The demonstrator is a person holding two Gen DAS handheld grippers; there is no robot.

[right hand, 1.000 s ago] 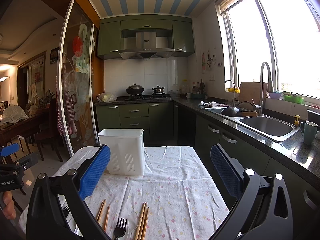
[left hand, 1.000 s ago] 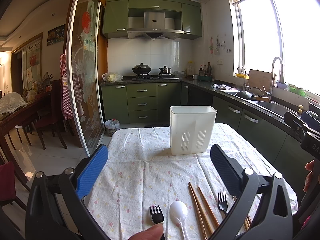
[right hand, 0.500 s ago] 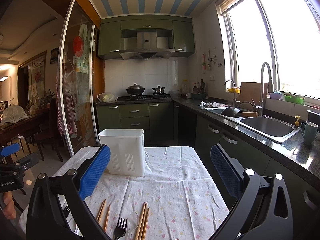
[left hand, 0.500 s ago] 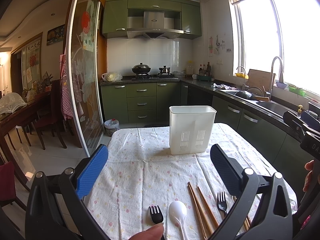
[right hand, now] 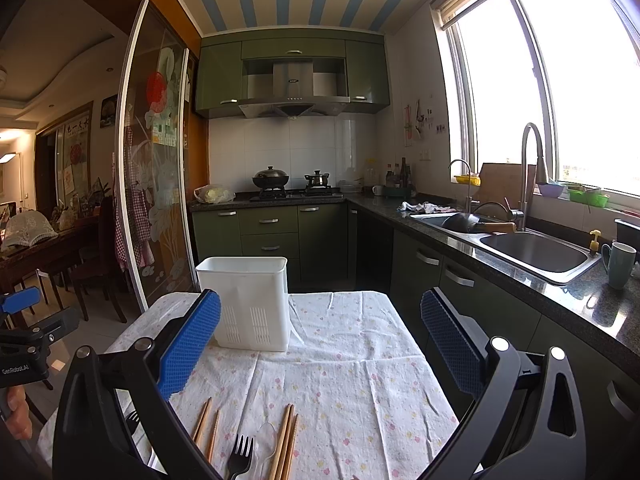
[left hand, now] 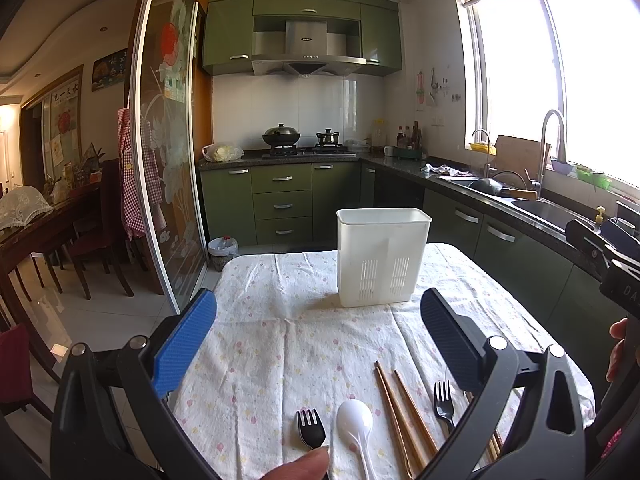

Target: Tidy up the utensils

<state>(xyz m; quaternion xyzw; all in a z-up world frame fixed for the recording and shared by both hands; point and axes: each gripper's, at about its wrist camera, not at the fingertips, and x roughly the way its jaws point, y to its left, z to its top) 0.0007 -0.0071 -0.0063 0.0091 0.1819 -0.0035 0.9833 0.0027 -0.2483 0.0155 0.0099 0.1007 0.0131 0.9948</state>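
A white slotted utensil holder (left hand: 382, 258) stands upright and empty-looking on the floral tablecloth (left hand: 288, 344); it also shows in the right wrist view (right hand: 246, 304). Near the front edge lie a black fork (left hand: 310, 428), a white spoon (left hand: 355, 424), wooden chopsticks (left hand: 400, 408) and a second black fork (left hand: 444, 400). The right wrist view shows chopsticks (right hand: 285, 440), a black fork (right hand: 240, 454) and a clear spoon (right hand: 266, 438). My left gripper (left hand: 318, 336) is open and empty above the utensils. My right gripper (right hand: 320, 336) is open and empty.
A kitchen counter with a sink (right hand: 536, 252) runs along the right. Green cabinets and a stove (left hand: 300, 148) stand at the back. A glass sliding door (left hand: 168, 152) and dining chairs are to the left. A mug (right hand: 618, 258) sits on the counter.
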